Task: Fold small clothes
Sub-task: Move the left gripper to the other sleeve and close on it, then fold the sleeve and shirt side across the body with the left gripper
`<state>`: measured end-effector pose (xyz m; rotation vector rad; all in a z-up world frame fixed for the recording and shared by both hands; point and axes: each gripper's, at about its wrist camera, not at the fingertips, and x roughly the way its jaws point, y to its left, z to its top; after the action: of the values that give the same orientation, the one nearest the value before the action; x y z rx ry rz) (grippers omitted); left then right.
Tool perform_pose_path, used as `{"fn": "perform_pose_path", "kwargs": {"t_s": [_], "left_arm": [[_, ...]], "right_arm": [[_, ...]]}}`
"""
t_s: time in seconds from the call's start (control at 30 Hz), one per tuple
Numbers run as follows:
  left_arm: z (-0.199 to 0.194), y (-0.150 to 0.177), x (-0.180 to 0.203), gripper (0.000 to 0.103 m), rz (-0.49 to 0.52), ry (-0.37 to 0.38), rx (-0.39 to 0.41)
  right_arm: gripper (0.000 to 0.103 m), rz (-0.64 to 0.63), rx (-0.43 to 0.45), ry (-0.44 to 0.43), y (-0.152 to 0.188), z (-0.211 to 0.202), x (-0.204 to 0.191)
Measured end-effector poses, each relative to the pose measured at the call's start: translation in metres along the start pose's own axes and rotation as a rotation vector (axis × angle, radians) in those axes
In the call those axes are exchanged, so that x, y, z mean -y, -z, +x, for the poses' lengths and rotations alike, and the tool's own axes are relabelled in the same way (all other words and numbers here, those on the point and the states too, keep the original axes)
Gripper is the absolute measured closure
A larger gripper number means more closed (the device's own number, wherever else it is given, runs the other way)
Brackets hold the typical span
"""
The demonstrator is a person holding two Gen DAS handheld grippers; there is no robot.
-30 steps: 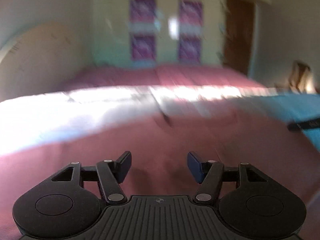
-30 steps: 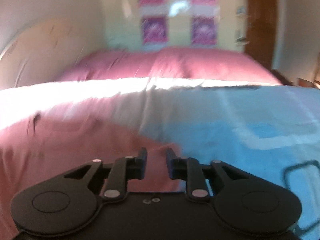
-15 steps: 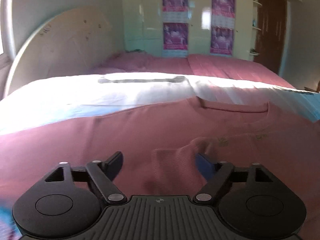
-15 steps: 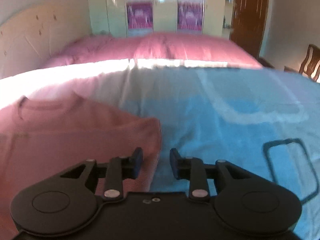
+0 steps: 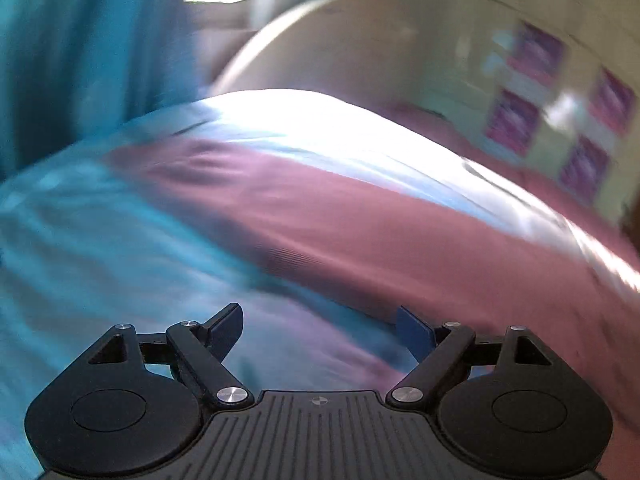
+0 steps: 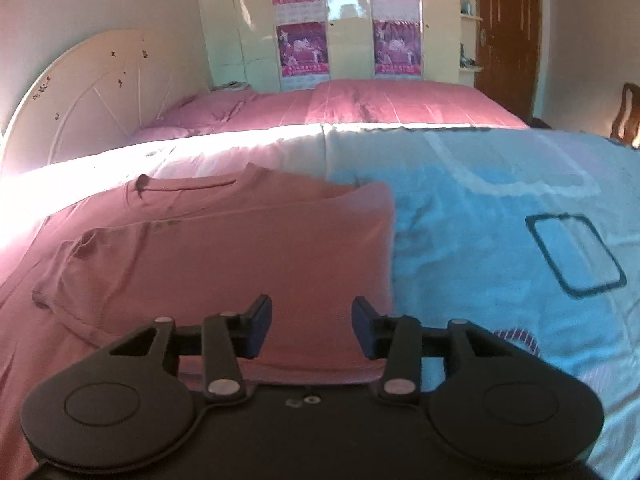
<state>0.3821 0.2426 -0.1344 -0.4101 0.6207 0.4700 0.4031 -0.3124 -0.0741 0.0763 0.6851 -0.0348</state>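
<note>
A pink T-shirt [image 6: 224,248] lies flat on the blue bed sheet [image 6: 500,208], collar toward the far side, its right part folded in to a straight edge. My right gripper [image 6: 312,320] hovers just above the shirt's near right portion; its jaws are opening and nothing is between them. In the blurred, tilted left wrist view, my left gripper [image 5: 318,330] stands open and empty over the blue sheet [image 5: 80,264] beside the shirt's left side [image 5: 360,232].
A second bed with a pink cover [image 6: 360,104] lies beyond. A cream headboard [image 6: 88,92] stands at far left, a wardrobe with purple posters [image 6: 344,20] at the back, a brown door [image 6: 508,32] and a wooden chair [image 6: 628,112] at right. A black rectangle print [image 6: 572,256] marks the sheet.
My left gripper swung fast to the left and rolled, from over the shirt's middle to its left edge, jaws wider. My right gripper's jaws opened and it shifted left over the shirt's folded right part.
</note>
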Motion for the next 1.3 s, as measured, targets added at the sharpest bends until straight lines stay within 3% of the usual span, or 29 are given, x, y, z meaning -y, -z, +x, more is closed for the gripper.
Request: {"fn": "perform_pose_path", "kwargs": {"t_s": [0.13, 0.37, 0.5, 0.53, 0.57, 0.6, 0.7, 0.83, 0.9, 1.07, 1.3], "left_arm": [[0.035, -0.025, -0.076, 0.032, -0.203, 0.017, 0.005], [0.095, -0.070, -0.151, 0.032, -0.356, 0.085, 0.042], [0.122, -0.088, -0.169, 0.034, -0.412, 0.138, 0.047], [0.124, -0.091, -0.172, 0.039, -0.421, 0.147, 0.049], [0.129, -0.093, -0.173, 0.070, -0.416, 0.139, 0.048], [0.137, -0.096, -0.175, 0.093, -0.411, 0.136, 0.026], [0.132, -0.090, -0.178, 0.097, -0.434, 0.161, 0.047], [0.107, -0.095, -0.142, 0.097, -0.327, 0.234, 0.102], [0.095, -0.098, -0.104, 0.097, -0.226, 0.292, 0.117], [0.067, -0.087, 0.008, 0.097, 0.044, 0.427, 0.111], [0.041, -0.040, 0.179, 0.097, 0.396, 0.480, 0.055]], "right_arm": [[0.060, 0.017, 0.002, 0.064, 0.005, -0.010, -0.019], [0.060, 0.178, 0.013, 0.156, 0.001, -0.011, -0.046], [0.060, 0.171, 0.029, 0.192, -0.003, -0.015, -0.071], [0.060, 0.166, 0.029, 0.195, -0.003, -0.016, -0.076], [0.060, 0.162, 0.030, 0.198, -0.004, -0.016, -0.080], [0.060, 0.161, 0.031, 0.200, -0.004, -0.018, -0.083], [0.060, 0.169, 0.027, 0.203, -0.002, -0.020, -0.086], [0.060, 0.146, 0.031, 0.214, 0.000, -0.023, -0.087], [0.060, 0.083, 0.039, 0.239, 0.001, -0.023, -0.093], [0.060, -0.029, 0.053, 0.256, -0.002, -0.020, -0.100], [0.060, -0.102, 0.066, 0.196, -0.008, -0.011, -0.094]]}}
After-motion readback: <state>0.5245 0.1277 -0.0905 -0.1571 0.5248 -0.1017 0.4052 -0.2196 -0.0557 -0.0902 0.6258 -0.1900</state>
